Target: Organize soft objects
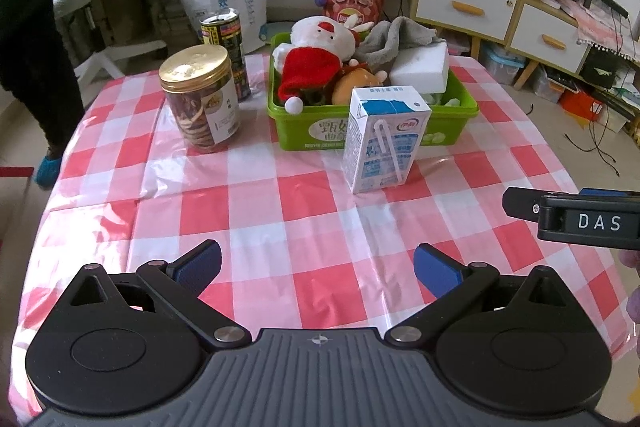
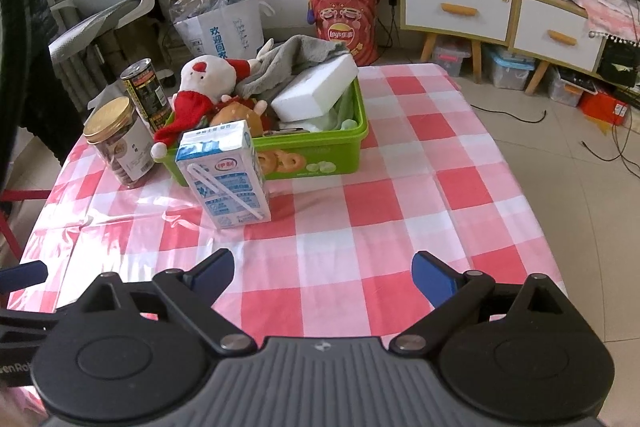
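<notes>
A green plastic bin (image 1: pixel 460 117) (image 2: pixel 316 147) stands at the far middle of the checked table. In it lie a Santa plush (image 1: pixel 320 43) (image 2: pixel 204 79), a grey cloth (image 1: pixel 396 37) (image 2: pixel 296 55), a white foam block (image 1: pixel 420 67) (image 2: pixel 316 87) and an orange-brown soft toy (image 1: pixel 354 85) (image 2: pixel 236 117). My left gripper (image 1: pixel 318 269) is open and empty, low over the near table. My right gripper (image 2: pixel 324 275) is open and empty too; its finger shows at the right edge of the left wrist view (image 1: pixel 568 215).
A milk carton (image 1: pixel 382 141) (image 2: pixel 224 175) stands in front of the bin. A gold-lidded cookie jar (image 1: pixel 200 99) (image 2: pixel 118 143) and a dark can (image 1: pixel 226 51) (image 2: pixel 146 95) stand left of it. Chair, bags, red bucket and shelves lie beyond the table.
</notes>
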The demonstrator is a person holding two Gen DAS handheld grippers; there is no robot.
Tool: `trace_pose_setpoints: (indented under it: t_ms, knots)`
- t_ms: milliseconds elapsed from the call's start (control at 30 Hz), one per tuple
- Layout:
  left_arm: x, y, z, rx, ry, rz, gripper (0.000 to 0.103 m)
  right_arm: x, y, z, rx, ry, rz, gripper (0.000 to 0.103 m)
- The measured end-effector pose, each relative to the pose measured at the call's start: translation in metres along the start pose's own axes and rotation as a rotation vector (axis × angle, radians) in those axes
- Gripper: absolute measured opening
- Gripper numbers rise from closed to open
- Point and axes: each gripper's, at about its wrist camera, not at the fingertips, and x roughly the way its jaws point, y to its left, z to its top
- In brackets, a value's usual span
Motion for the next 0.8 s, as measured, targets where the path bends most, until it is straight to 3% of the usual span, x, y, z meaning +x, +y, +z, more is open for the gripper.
trace_pose_setpoints:
  t_ms: [800]
  knots:
    - [0.0053, -0.0028, -0.0040, 0.018, 0.031, 0.011, 0.098, 0.0041, -0.0006, -0.0013, -0.005, 0.022, 0.007, 0.082]
